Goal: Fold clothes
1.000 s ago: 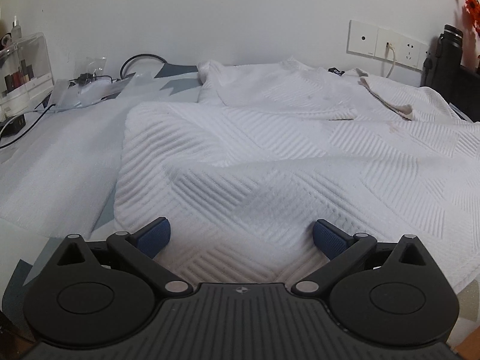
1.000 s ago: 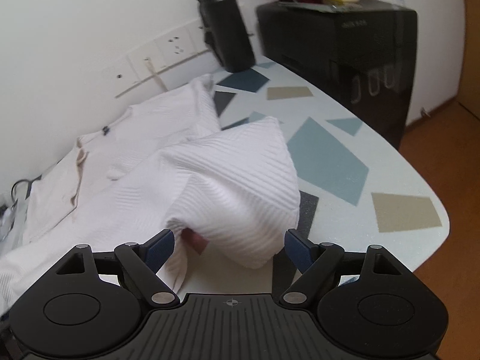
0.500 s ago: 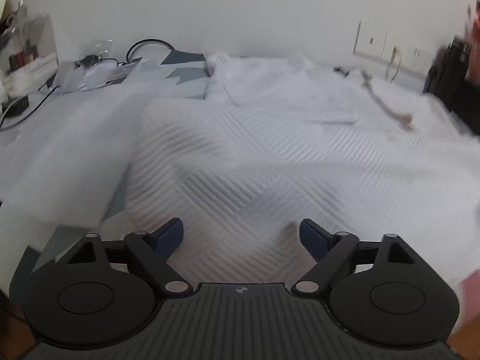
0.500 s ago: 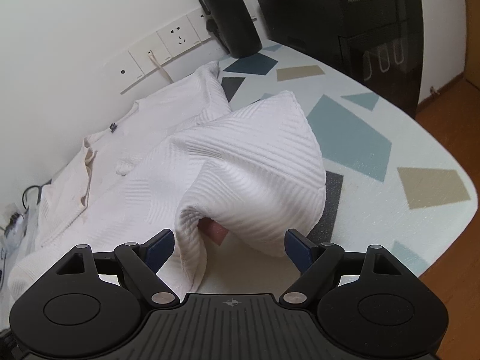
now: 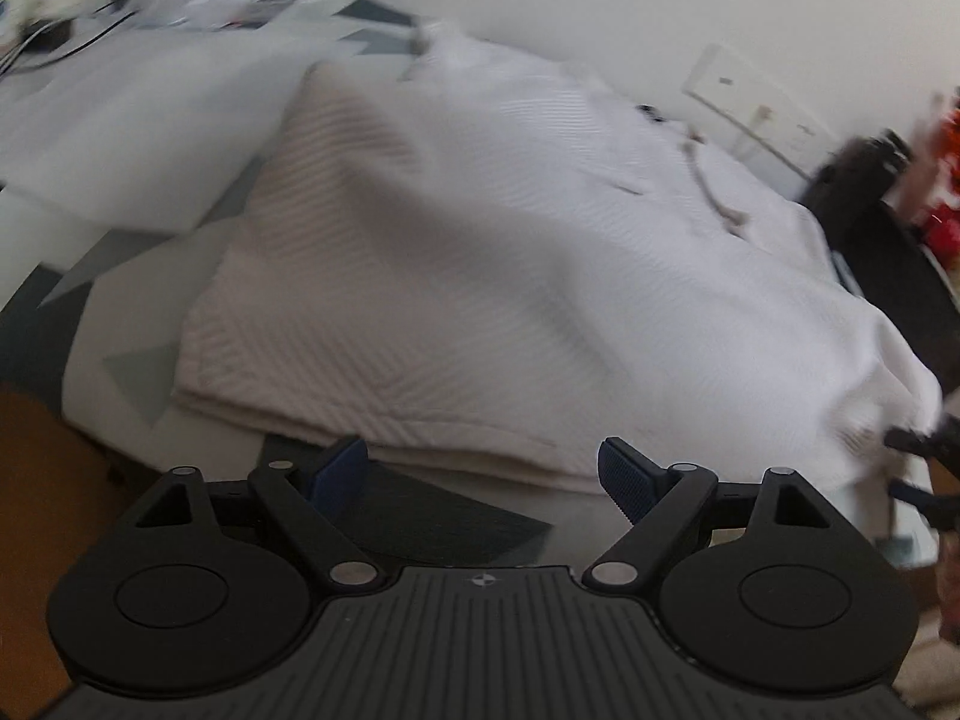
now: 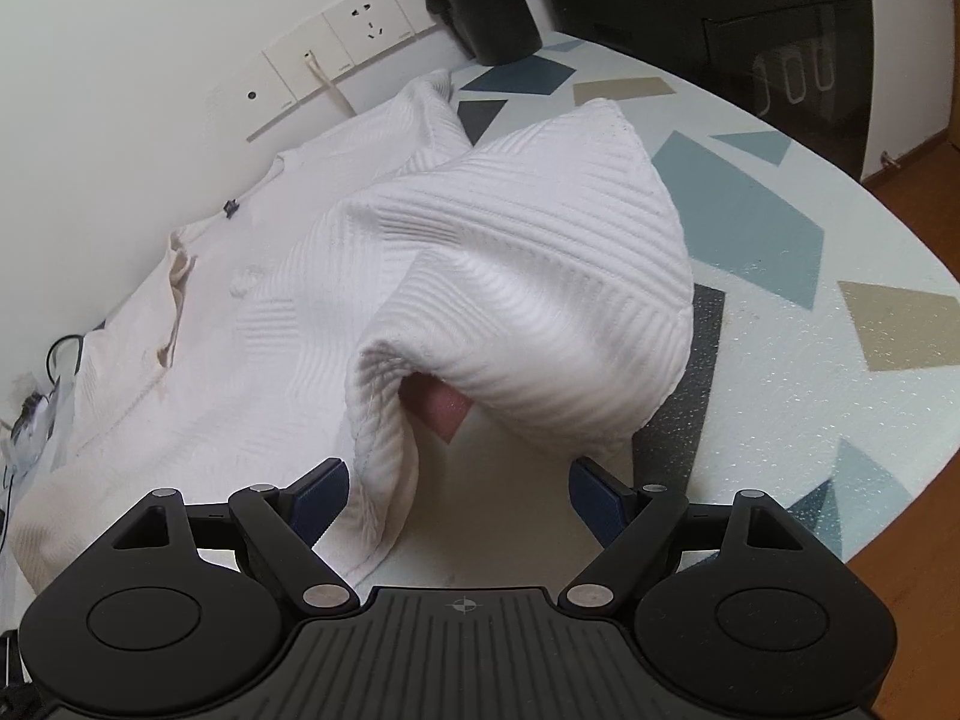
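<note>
Folding the white garment point(image 6: 492, 252) spread on the desk point(image 6: 780, 372), we would close the right claw point(image 6: 459, 495), released astride the raised hem, low on that fold. The left claw point(image 5: 483, 474), released and empty, sits at the garment's near edge; free desk lies right of the garment.

We see a pale round table point(image 6: 780, 372) patterned with blue, tan and dark angular patches, set against a plain white wall point(image 6: 120, 60). On the wall just above the table runs a row of white sockets point(image 6: 342, 48). A black cabinet point(image 6: 750, 18) stands beside the table's far edge. Below the table's rim, the floor point(image 6: 912, 600) is orange-brown wood.
</note>
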A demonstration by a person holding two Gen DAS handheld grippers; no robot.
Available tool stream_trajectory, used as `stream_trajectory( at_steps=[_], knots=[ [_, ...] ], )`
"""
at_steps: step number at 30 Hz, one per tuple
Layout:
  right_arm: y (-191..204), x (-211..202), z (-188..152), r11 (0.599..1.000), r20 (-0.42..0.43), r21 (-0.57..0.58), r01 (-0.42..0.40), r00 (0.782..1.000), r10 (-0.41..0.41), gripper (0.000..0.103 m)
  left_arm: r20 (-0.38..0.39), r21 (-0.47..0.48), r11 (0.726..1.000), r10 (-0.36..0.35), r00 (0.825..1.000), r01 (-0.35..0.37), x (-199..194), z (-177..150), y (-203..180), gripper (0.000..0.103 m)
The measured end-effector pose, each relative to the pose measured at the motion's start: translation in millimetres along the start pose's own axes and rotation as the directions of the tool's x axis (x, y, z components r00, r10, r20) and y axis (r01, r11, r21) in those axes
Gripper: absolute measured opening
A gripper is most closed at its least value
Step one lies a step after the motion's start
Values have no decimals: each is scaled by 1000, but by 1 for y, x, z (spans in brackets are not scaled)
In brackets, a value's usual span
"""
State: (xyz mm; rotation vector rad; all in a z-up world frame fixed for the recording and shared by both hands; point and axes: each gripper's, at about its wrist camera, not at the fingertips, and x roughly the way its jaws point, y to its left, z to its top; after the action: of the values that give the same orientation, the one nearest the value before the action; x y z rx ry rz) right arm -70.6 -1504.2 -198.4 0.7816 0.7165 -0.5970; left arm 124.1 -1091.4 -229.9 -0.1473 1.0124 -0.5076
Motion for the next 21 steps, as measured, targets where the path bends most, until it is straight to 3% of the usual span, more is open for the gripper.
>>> stream_trajectory(
  at_steps=[4,12,15,21],
  knots=[
    [2,-2,2,1000,13,-23,-5,1000,5,78,-12,-38,999,-39,999,39,-3,-4,2,81],
    [-3,3,4,1000,9,-6,-5,1000,5,78,-2,-22,992,-121,993,121,12,6,-12,80],
    [-4,4,5,1000,10,1,-12,1000,12,78,-6,-80,989,-123,992,122,16,7,-17,80],
    [-9,5,7,1000,17,15,-15,1000,14,78,-13,-154,966,-212,977,208,22,2,-27,79]
  ],
)
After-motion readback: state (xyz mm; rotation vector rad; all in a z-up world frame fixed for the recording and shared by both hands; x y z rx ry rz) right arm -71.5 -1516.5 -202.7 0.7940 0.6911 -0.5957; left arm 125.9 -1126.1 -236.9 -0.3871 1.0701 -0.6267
